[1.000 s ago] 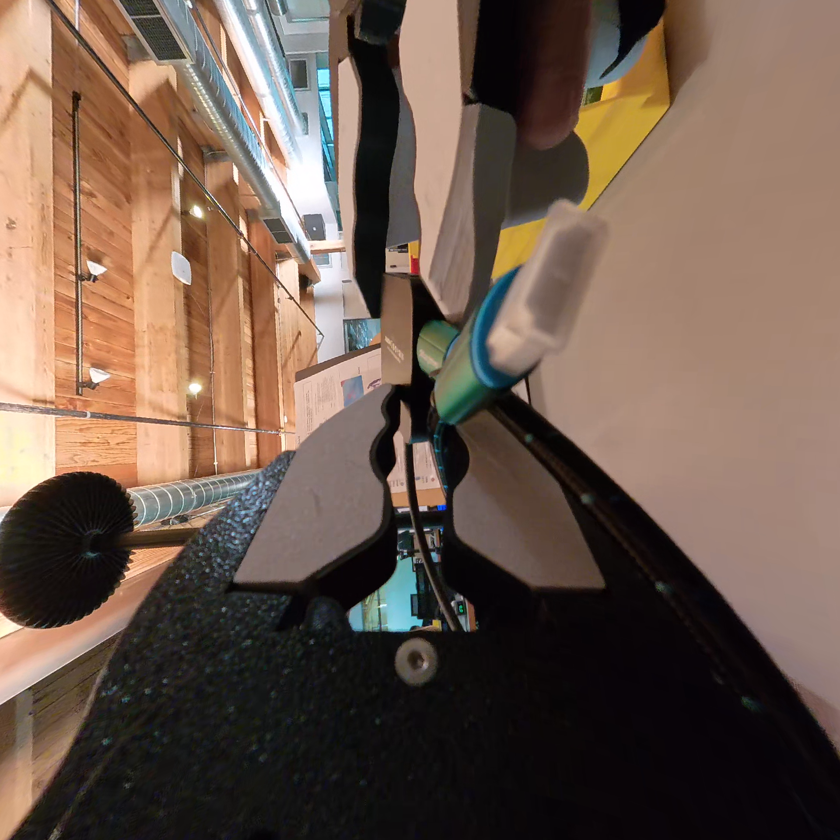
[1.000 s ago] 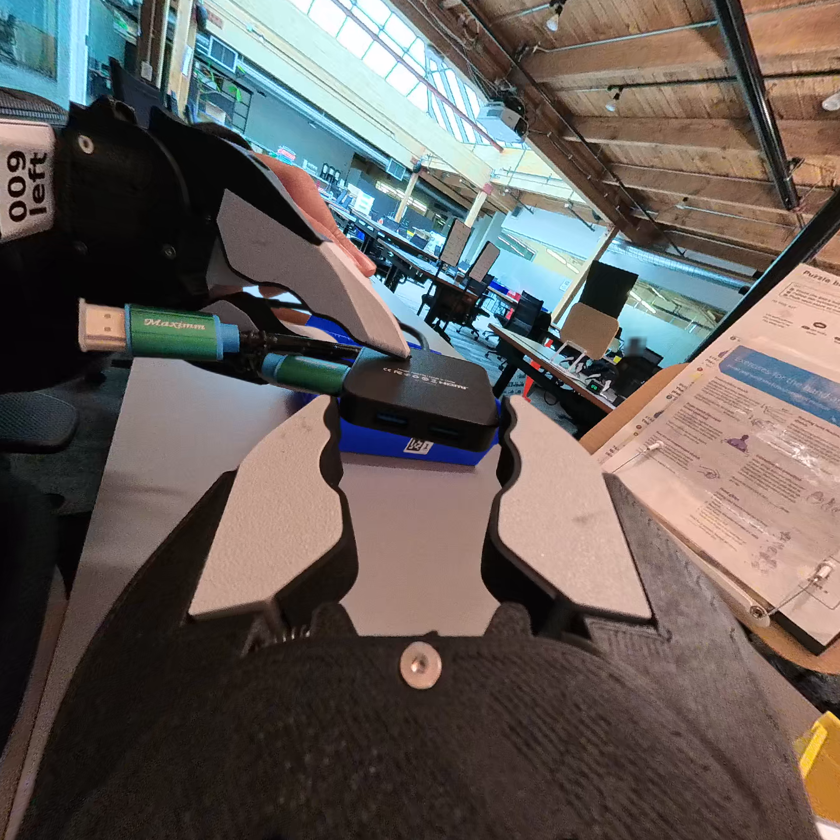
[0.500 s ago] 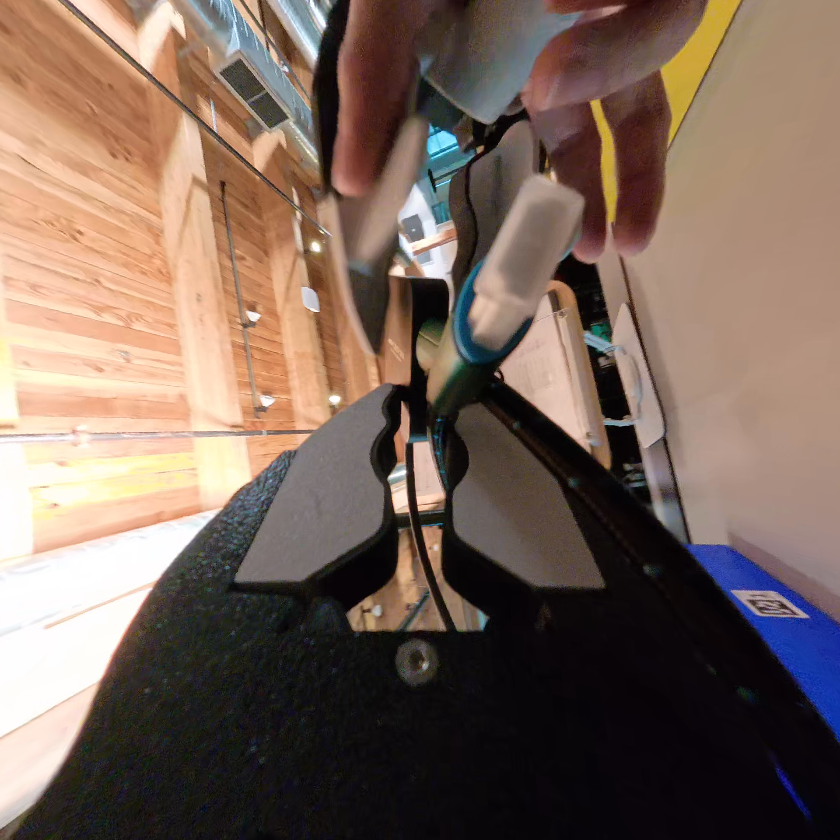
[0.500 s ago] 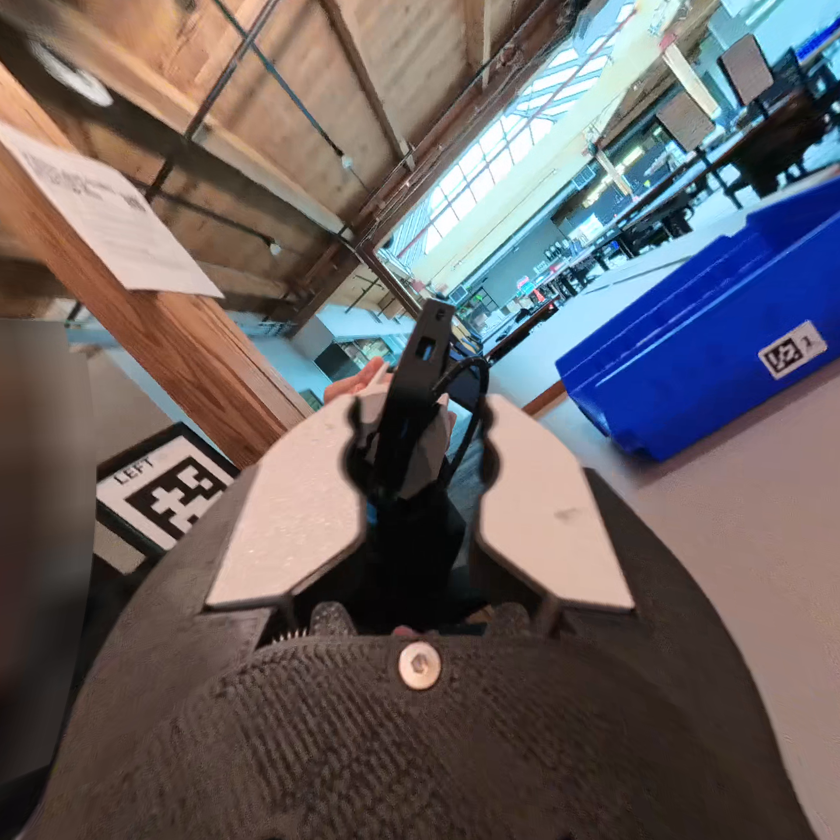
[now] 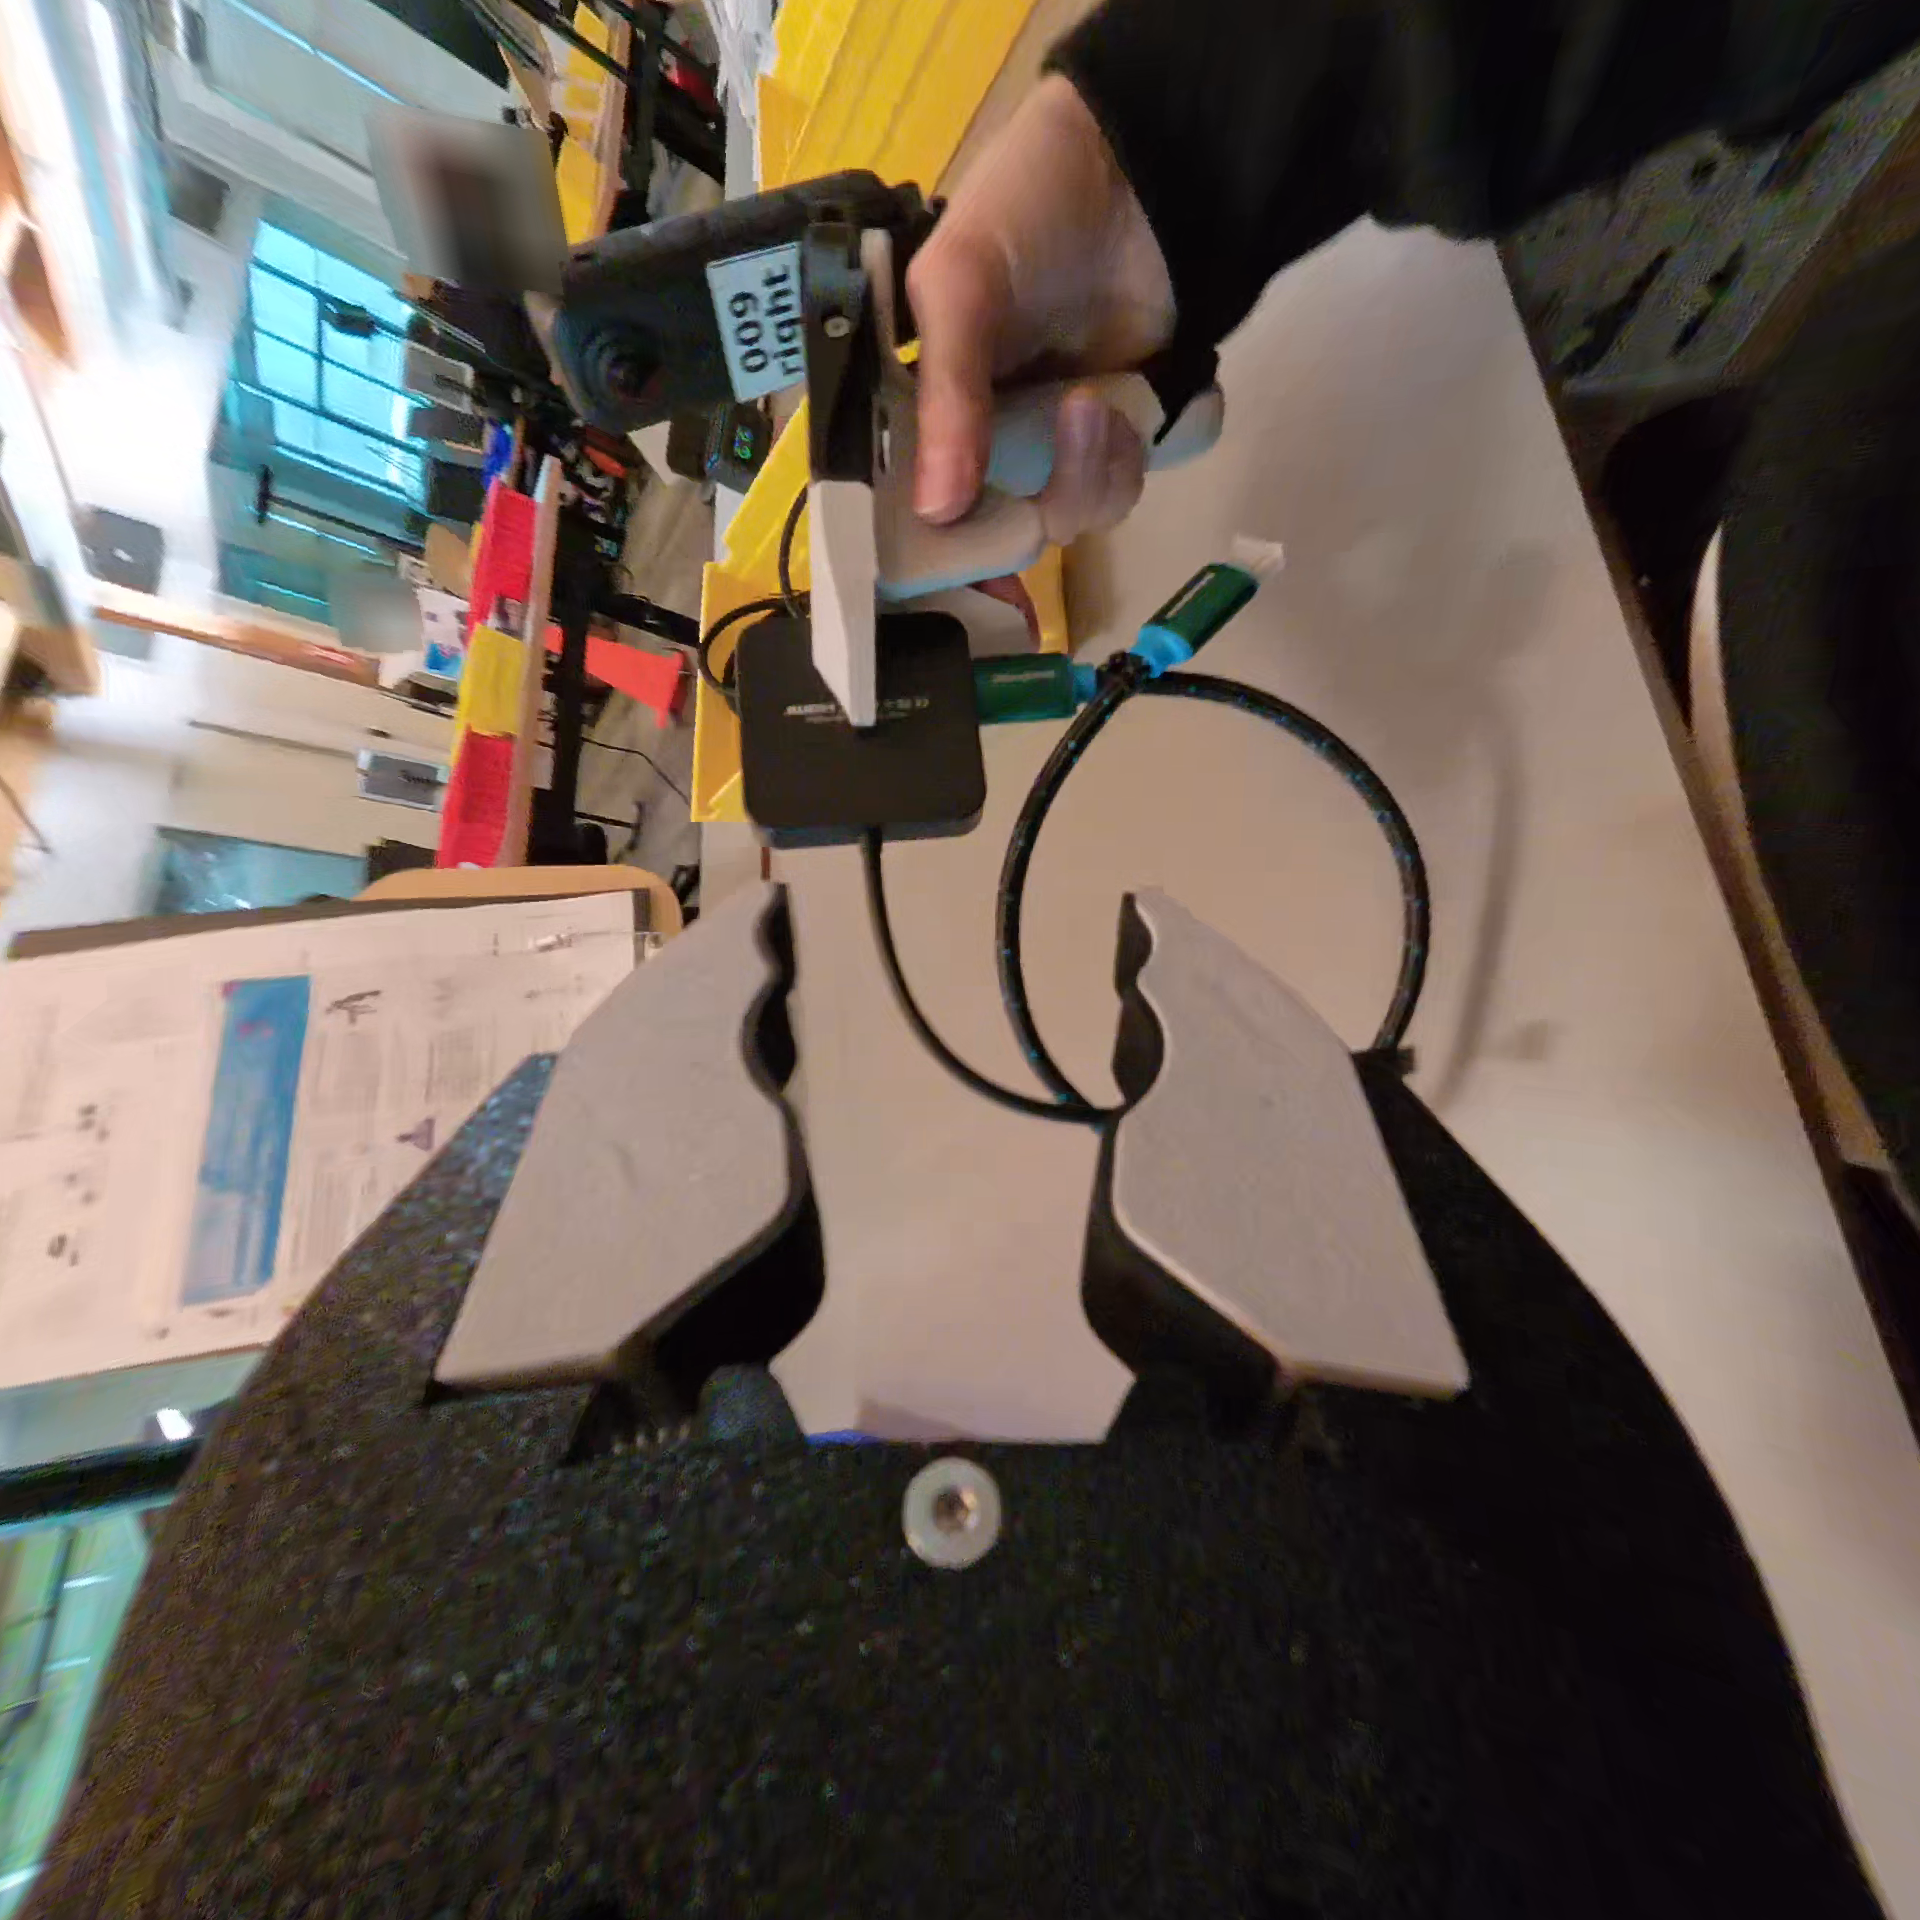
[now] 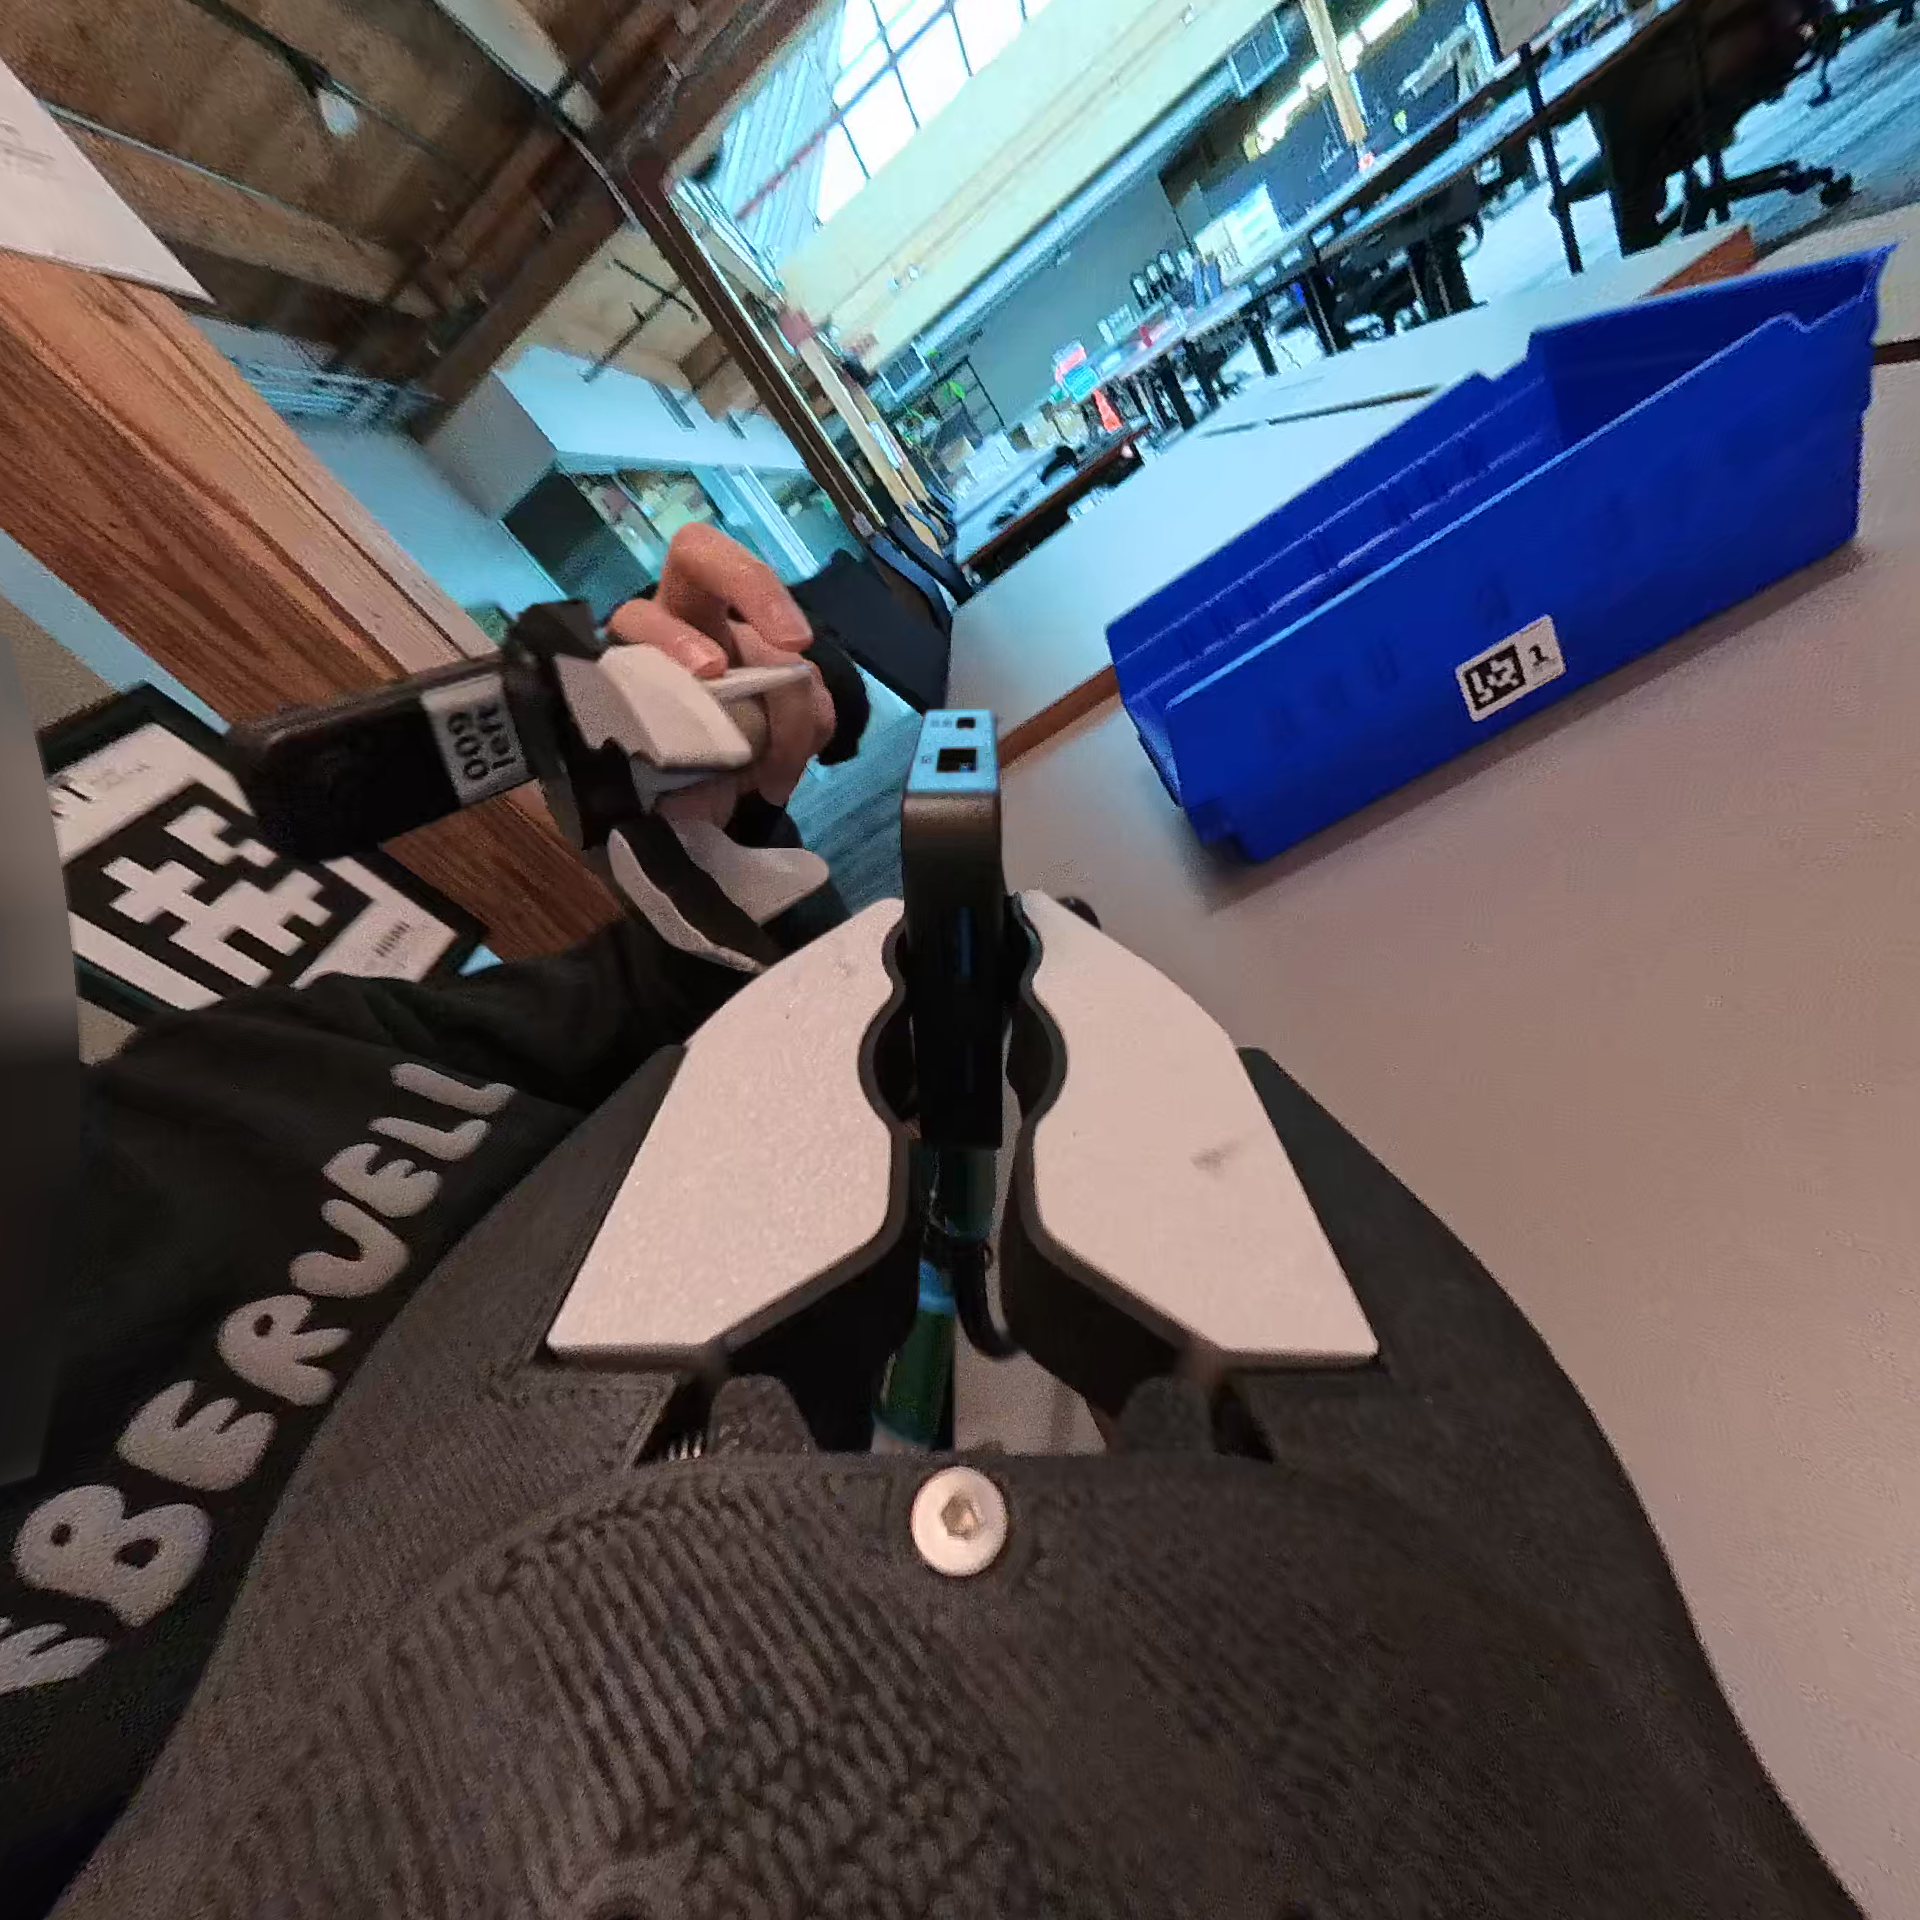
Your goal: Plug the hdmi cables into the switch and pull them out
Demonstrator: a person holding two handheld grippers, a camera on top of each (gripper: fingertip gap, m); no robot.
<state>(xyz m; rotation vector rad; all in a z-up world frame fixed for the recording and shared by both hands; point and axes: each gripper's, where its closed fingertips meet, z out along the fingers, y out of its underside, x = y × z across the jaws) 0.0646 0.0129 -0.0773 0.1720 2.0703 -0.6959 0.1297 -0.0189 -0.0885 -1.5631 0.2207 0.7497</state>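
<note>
In the left wrist view my left gripper (image 5: 956, 925) is open and holds nothing. A thin black lead (image 5: 914, 997) from the switch runs loose between its fingers. Ahead, the black HDMI switch (image 5: 862, 758) hangs above the table, clamped in my right gripper's grey fingers (image 5: 844, 613). One green HDMI plug (image 5: 1023, 688) sits in the switch's side. The cable's other green plug (image 5: 1205, 603), with a white cap, hangs free, and the braided cable (image 5: 1392, 883) makes a loop. In the right wrist view my right gripper (image 6: 956, 925) is shut on the switch (image 6: 951, 862), seen edge-on.
A blue bin (image 6: 1507, 582) stands on the pale table (image 6: 1558, 1039) at the right. Printed sheets (image 5: 312, 1091) stand at the left, yellow bins (image 5: 862, 94) behind. A wooden post (image 6: 208, 499) and a black-and-white tag board (image 6: 208, 894) are by the person's dark sleeve (image 6: 312, 1143).
My left gripper let go of the green plug, opened and drew back. My right gripper, open around the switch before, closed on it and now holds it up alone.
</note>
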